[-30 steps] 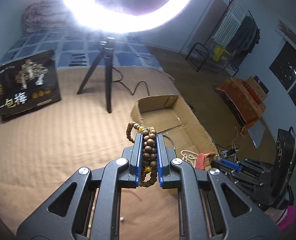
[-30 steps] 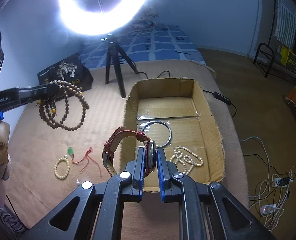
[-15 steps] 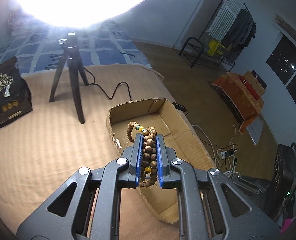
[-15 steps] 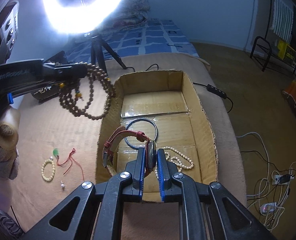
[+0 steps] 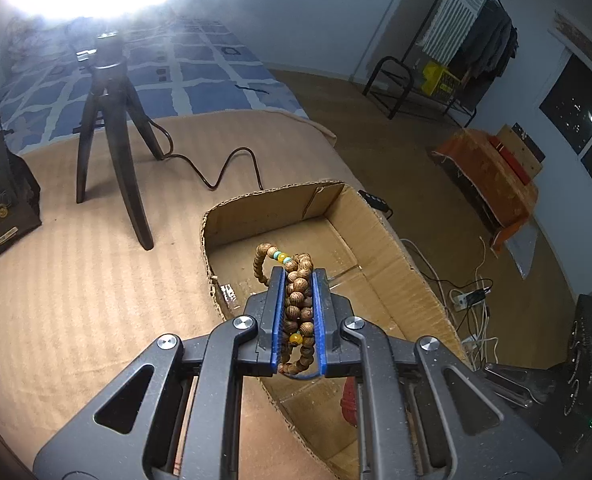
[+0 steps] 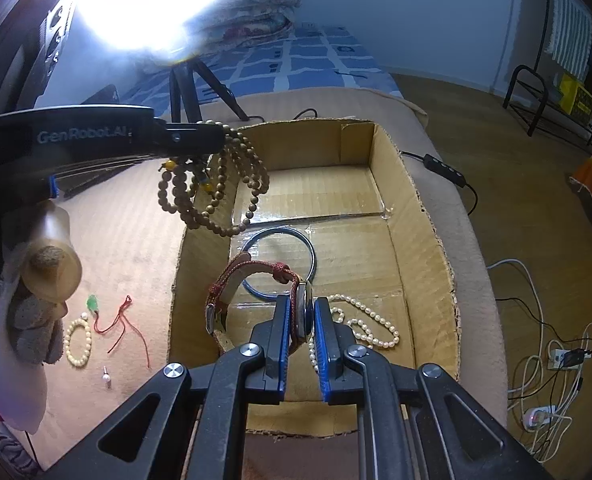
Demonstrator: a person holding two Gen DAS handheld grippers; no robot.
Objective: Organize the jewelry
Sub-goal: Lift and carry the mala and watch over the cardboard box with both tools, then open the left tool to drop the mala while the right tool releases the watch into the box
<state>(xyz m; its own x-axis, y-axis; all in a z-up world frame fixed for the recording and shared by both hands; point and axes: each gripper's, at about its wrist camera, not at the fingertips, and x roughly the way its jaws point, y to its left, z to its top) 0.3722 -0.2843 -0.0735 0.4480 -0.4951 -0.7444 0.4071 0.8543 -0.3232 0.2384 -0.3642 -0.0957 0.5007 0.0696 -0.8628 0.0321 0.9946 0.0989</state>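
The right gripper (image 6: 301, 320), fingers pinching the watch (image 6: 256, 300), hangs directly above the box (image 6: 424, 216) floor, nearer than the left gripper (image 5: 299, 312), which pinches the bead bracelet (image 5: 296, 304) over the box's left wall.

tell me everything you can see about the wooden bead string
The bead string is a long strand of small round brown wooden beads wound into several loops, with a few yellow and turquoise accent beads. The left gripper is shut on a bunch of its loops; the rest hangs free in the air over the near-left wall of the cardboard box, touching nothing else.
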